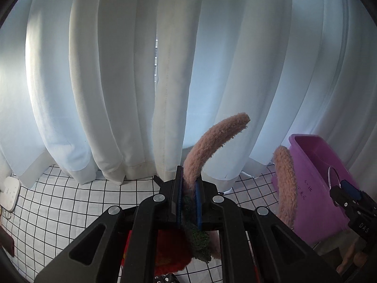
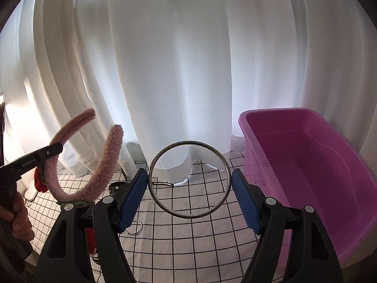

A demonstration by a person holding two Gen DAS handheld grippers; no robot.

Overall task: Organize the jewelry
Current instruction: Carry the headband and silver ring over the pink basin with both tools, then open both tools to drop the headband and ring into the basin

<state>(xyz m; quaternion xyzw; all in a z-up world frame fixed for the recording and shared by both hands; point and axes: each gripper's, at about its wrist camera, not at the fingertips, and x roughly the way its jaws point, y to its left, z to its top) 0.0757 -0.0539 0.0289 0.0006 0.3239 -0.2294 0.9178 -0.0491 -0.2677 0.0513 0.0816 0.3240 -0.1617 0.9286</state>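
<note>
Your left gripper (image 1: pixel 188 188) pinches the pink headband (image 1: pixel 207 146); your right gripper (image 2: pixel 189 188) spans the metal bangle (image 2: pixel 189 180). Purple bin (image 2: pixel 329 165) at three o'clock looks empty; both await dropping.
</note>
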